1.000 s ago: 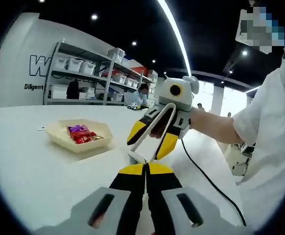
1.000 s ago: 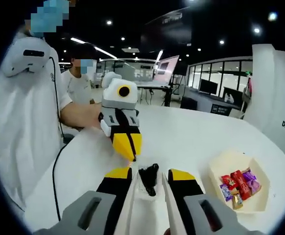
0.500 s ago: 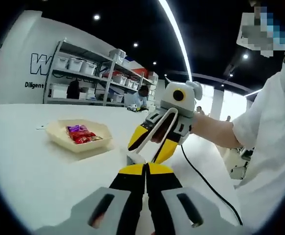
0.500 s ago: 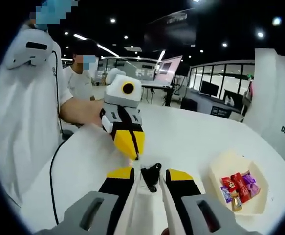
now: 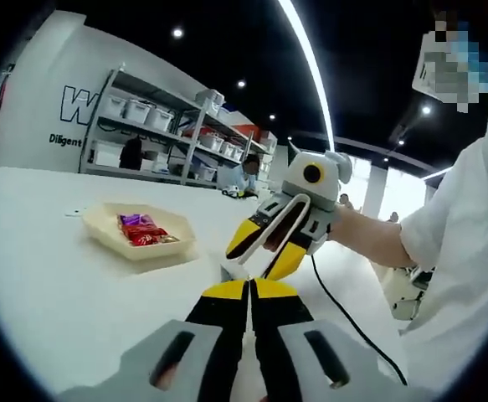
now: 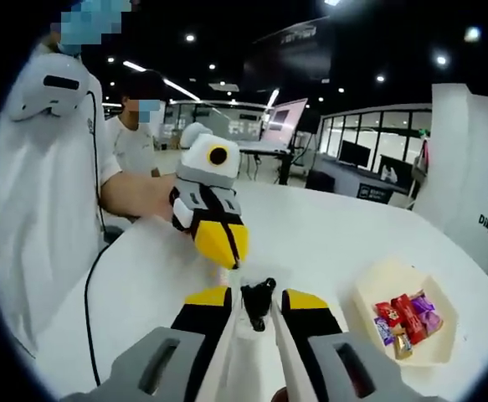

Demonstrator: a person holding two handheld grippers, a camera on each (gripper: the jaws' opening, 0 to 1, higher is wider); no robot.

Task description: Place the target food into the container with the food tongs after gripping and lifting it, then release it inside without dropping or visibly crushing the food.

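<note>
A shallow beige container (image 5: 101, 228) (image 6: 369, 286) sits on the white table and holds several wrapped candies (image 5: 143, 230) (image 6: 401, 316), red and purple. My right gripper (image 6: 254, 300) (image 5: 262, 253) is shut on white food tongs (image 6: 242, 360) (image 5: 296, 199), whose dark tips point forward above the table. My left gripper (image 5: 250, 289) (image 6: 221, 251) is shut, its yellow tips close to the tong tips; I cannot tell whether they touch. Both grippers hover well short of the container.
The round white table (image 5: 51, 293) (image 6: 327, 243) drops off near the person in white (image 5: 457, 251) (image 6: 47, 184). A black cable (image 5: 344, 310) trails from the right gripper. Shelving with bins (image 5: 160, 126) and another person (image 6: 139, 134) stand in the background.
Both views have shifted slightly with the hands. The two grippers keep the same pose facing each other, and the candies lie unmoved in the container.
</note>
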